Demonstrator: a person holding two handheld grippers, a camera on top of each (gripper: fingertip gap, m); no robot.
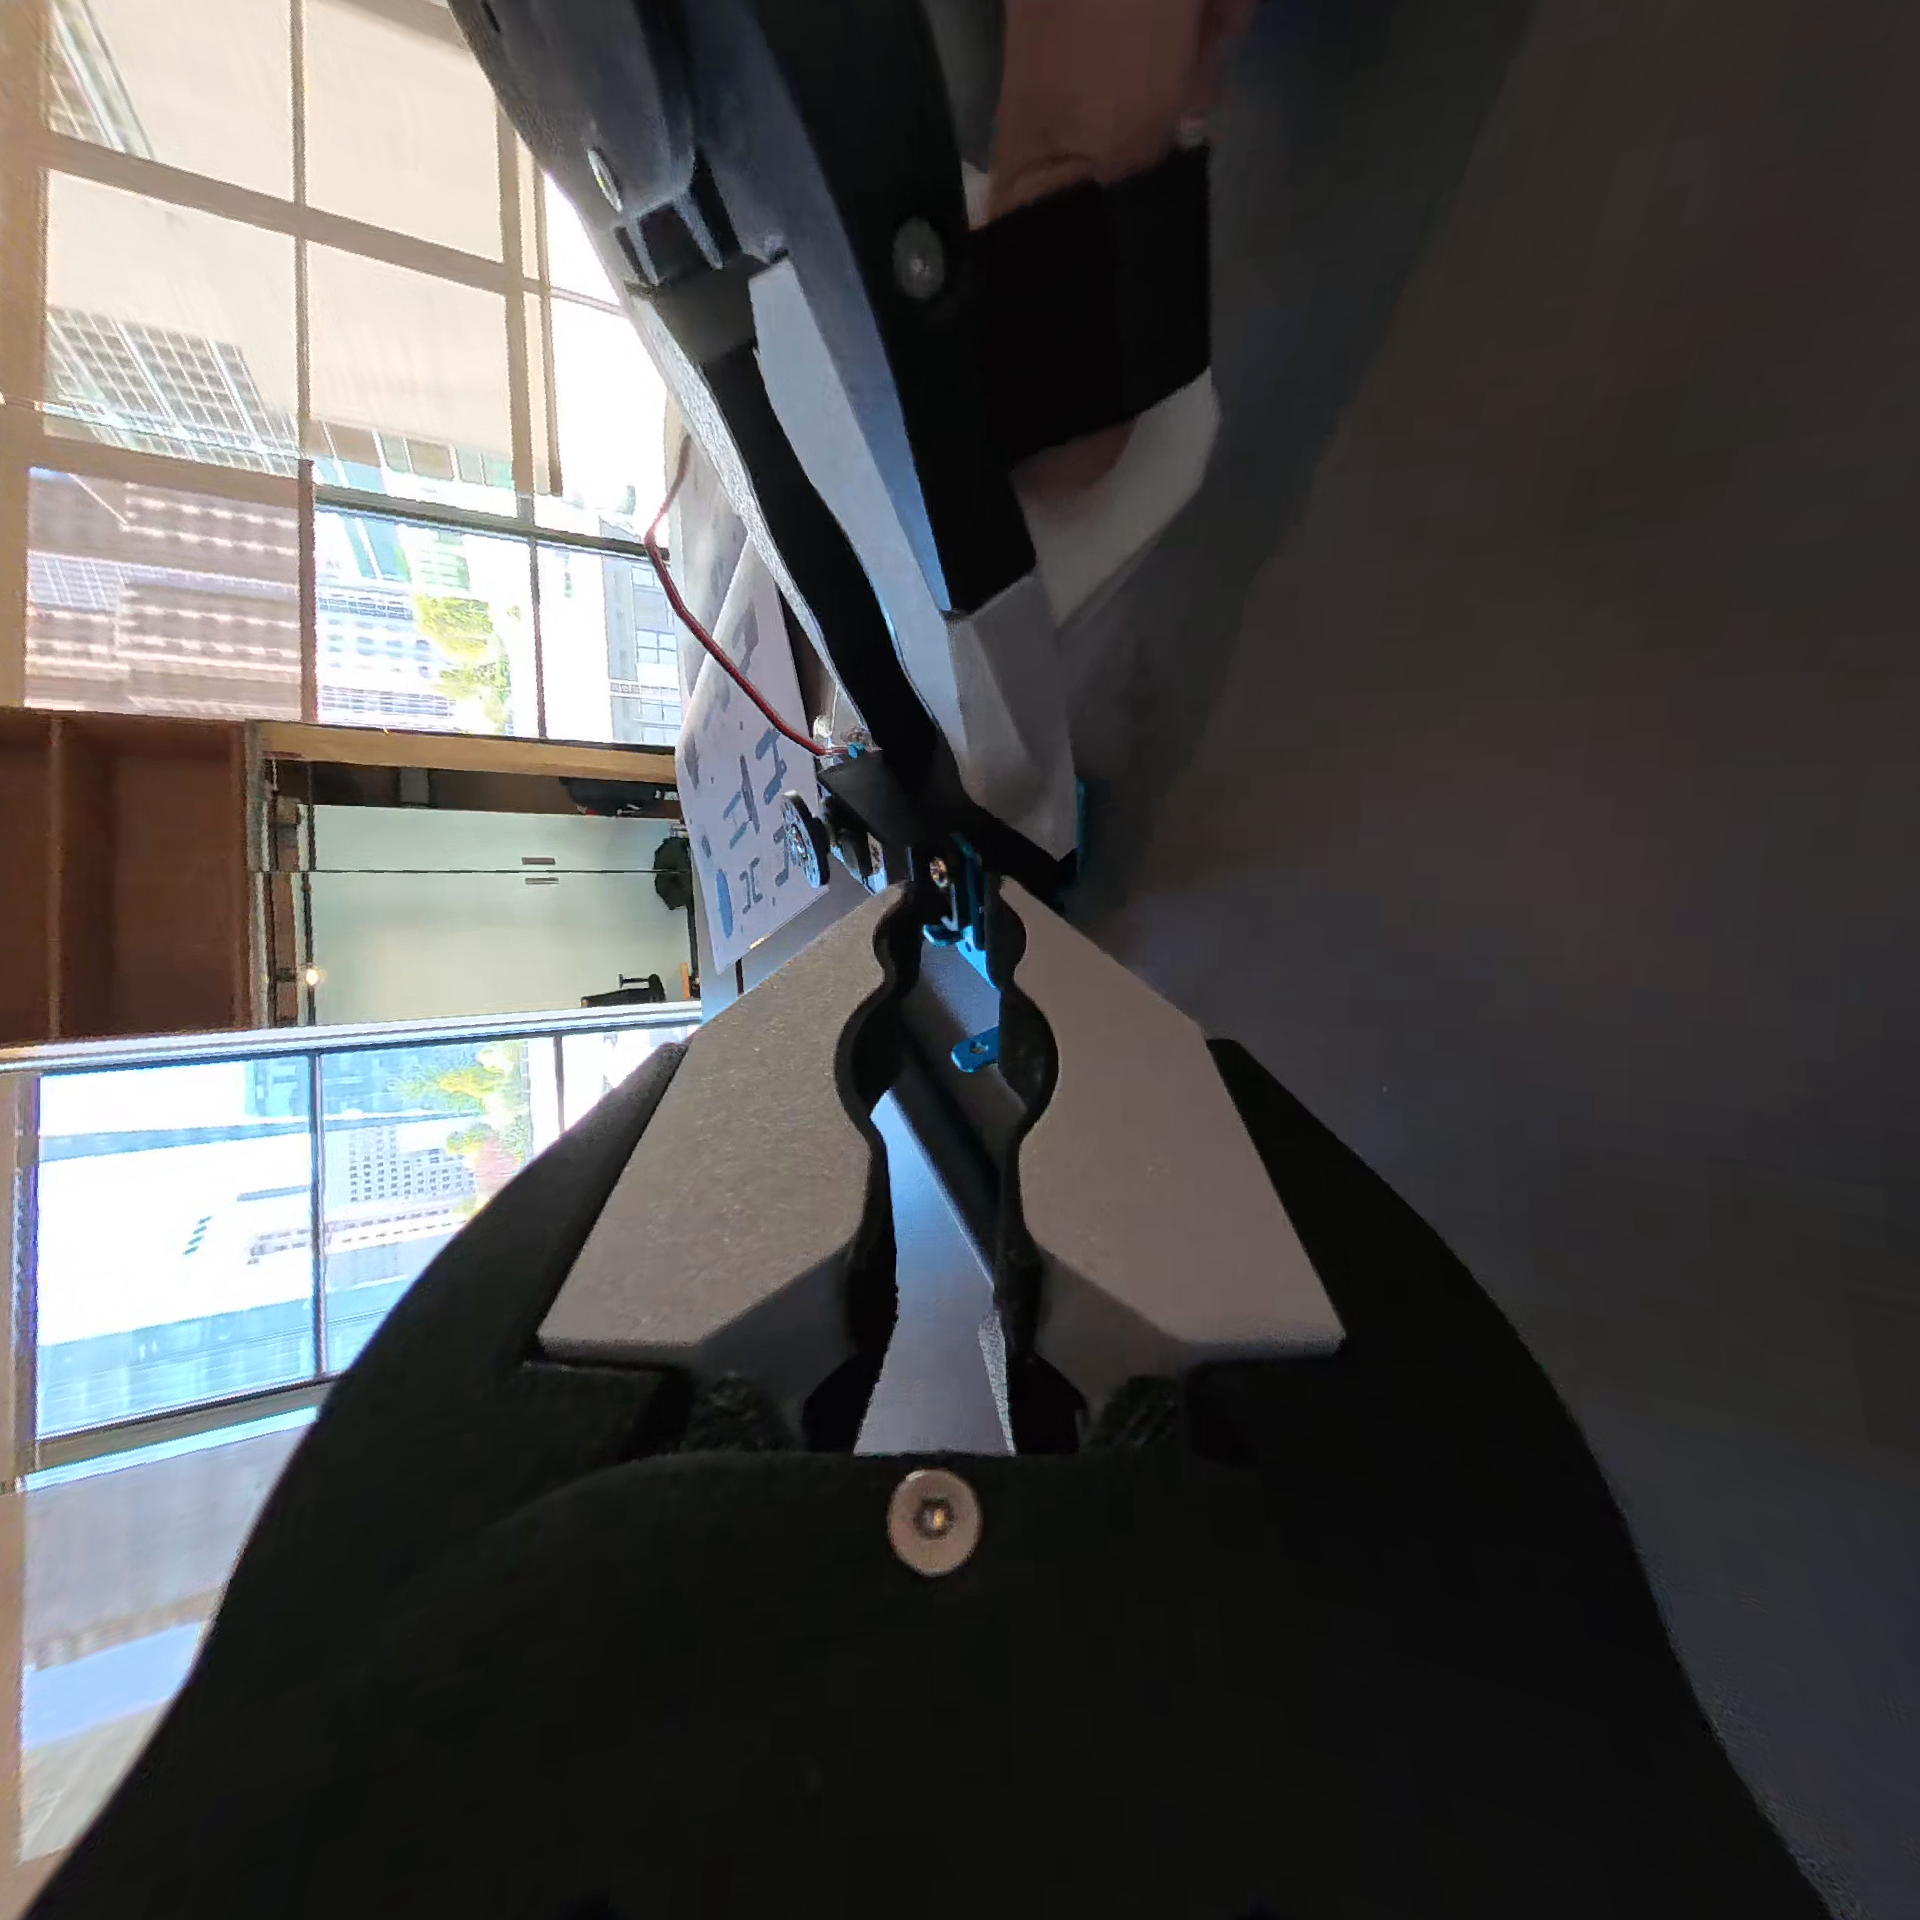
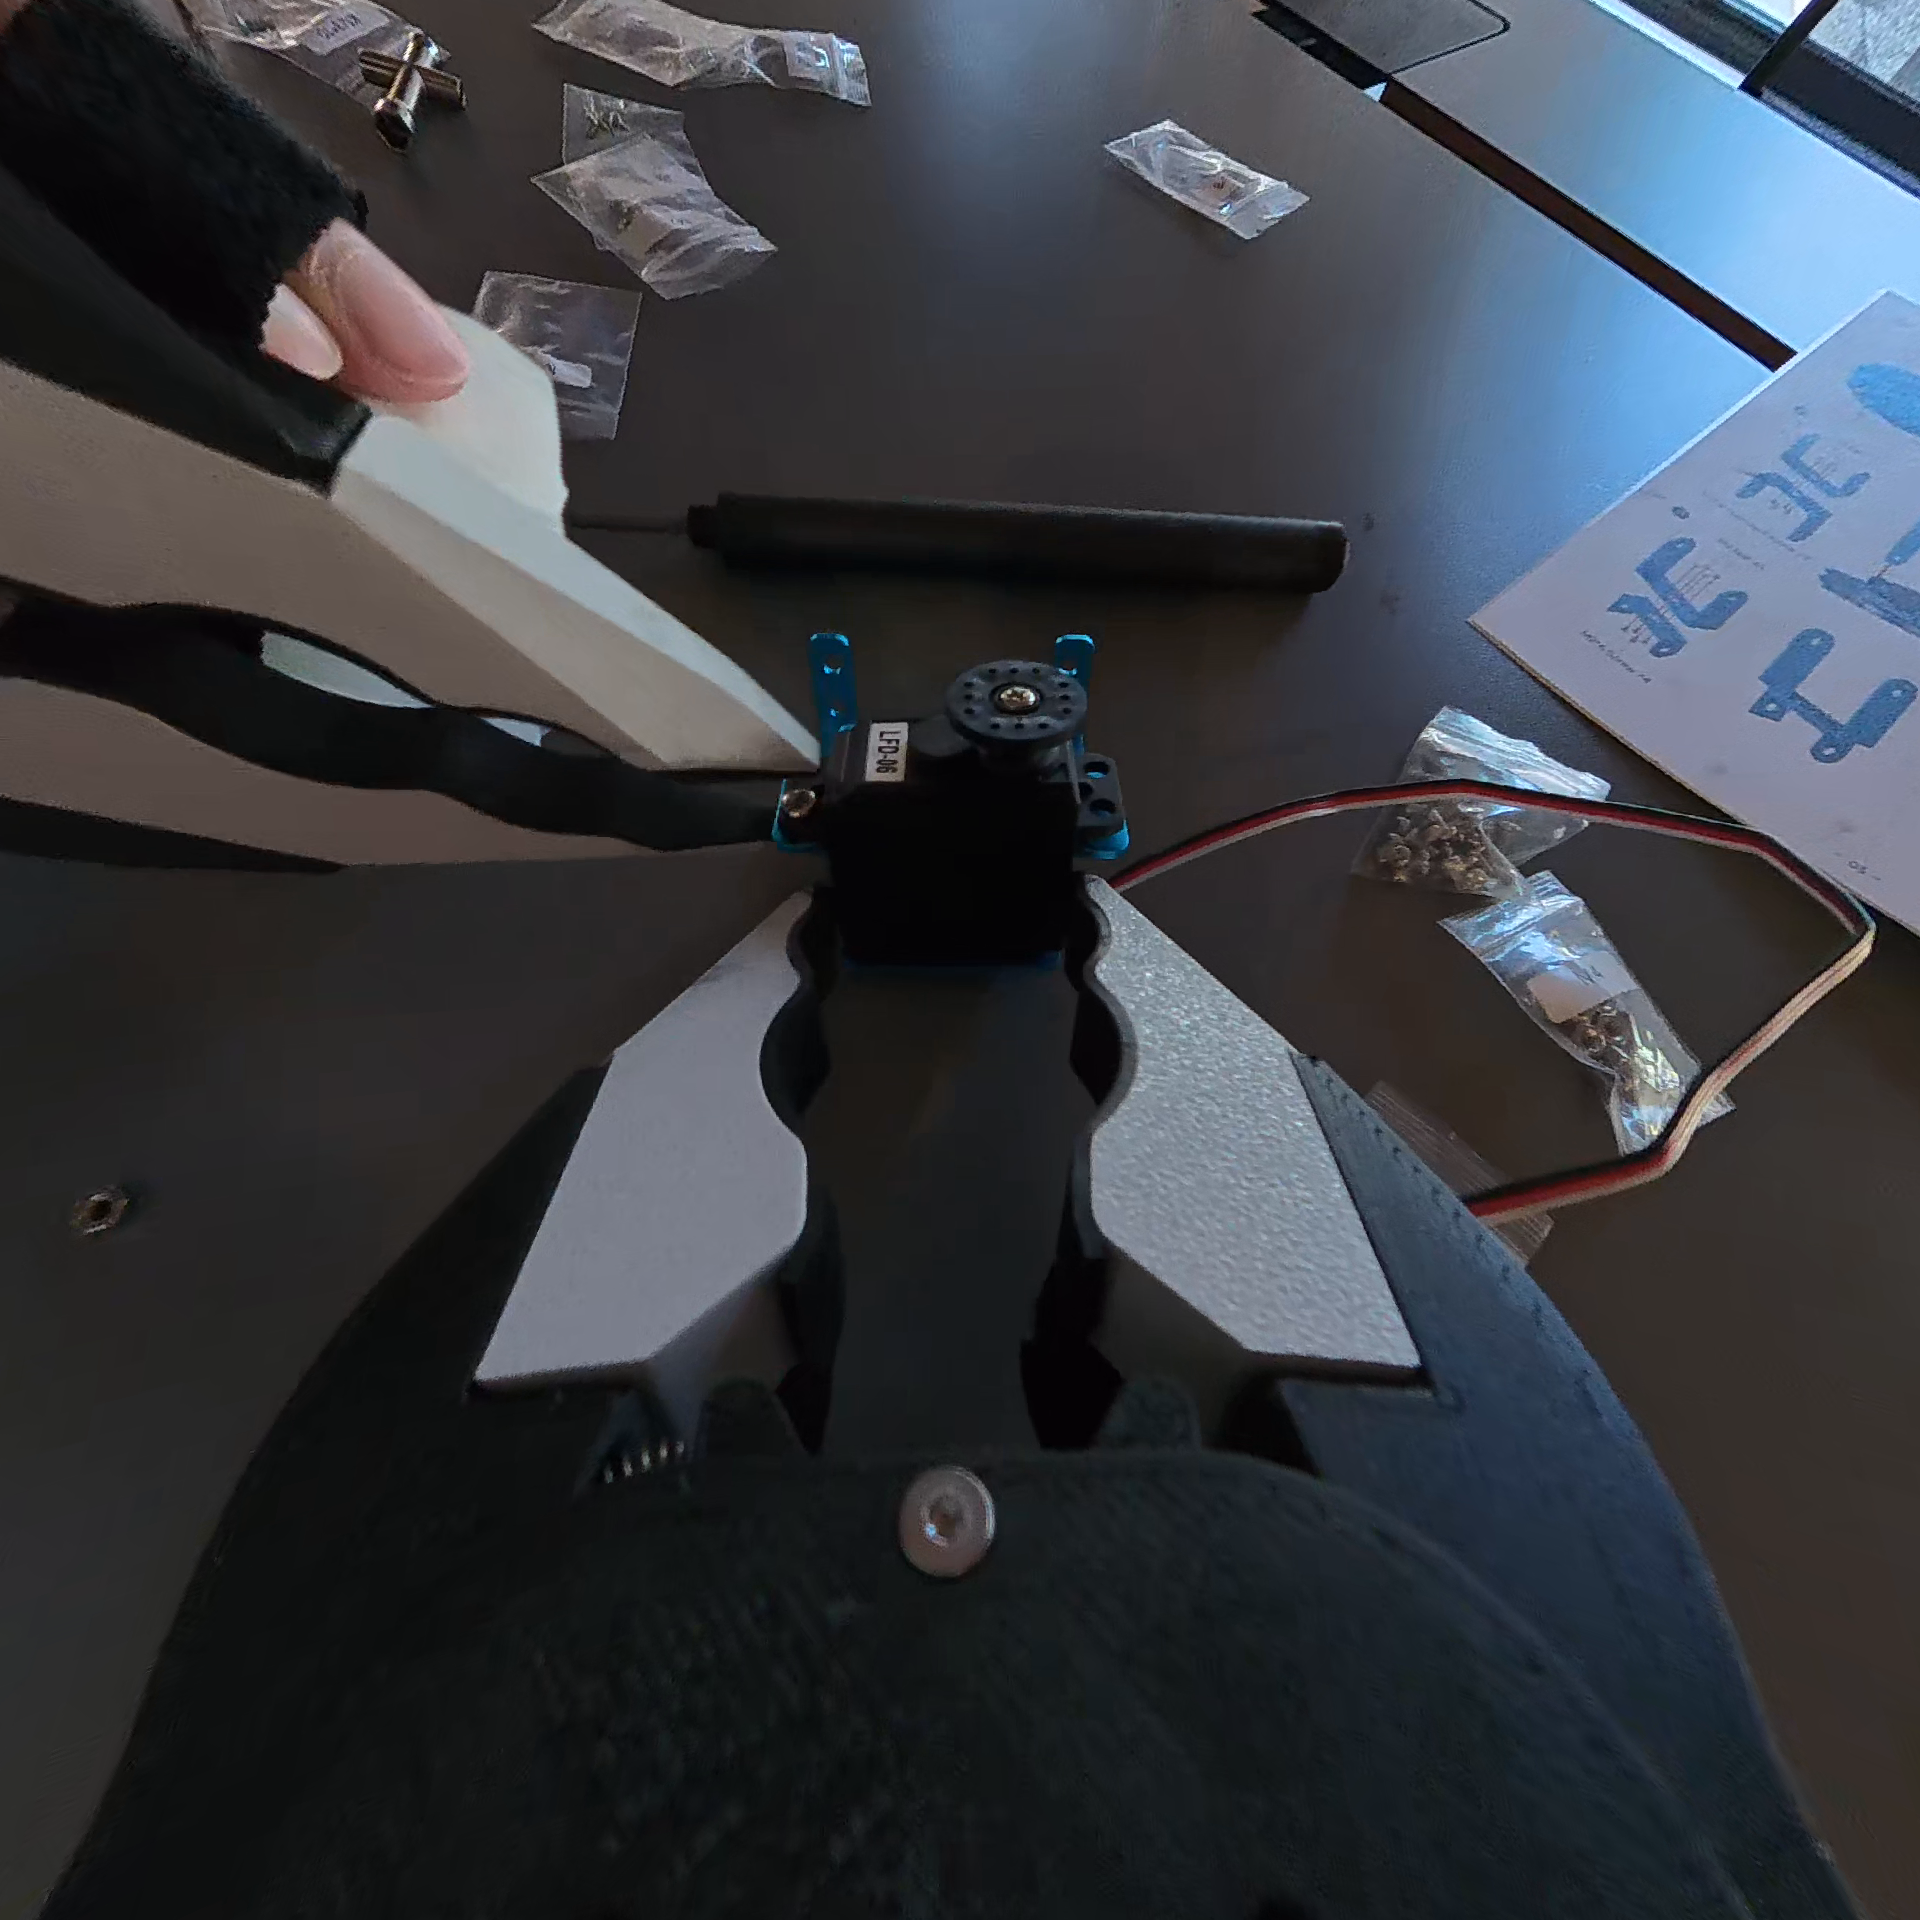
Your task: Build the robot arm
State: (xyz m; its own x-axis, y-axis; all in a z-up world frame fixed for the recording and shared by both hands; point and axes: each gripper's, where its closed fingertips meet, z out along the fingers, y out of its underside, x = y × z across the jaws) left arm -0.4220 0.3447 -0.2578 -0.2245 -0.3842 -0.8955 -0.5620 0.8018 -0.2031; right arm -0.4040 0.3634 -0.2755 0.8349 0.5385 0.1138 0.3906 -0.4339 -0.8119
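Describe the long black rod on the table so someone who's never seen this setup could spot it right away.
On the dark table, look just beyond the black servo held in the right gripper. The black rod lies flat there, crosswise. Unlike the clear parts bags scattered around, it is one long matte cylinder with a thin pin at its left end.

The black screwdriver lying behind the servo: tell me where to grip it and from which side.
Grip the screwdriver on its thick black handle, near the middle, coming from above with the fingers across its length. It lies flat on the table, so only its sides offer opposing faces; the thin shaft at its left end looks too slim. Both the right gripper and left gripper are occupied at the servo.
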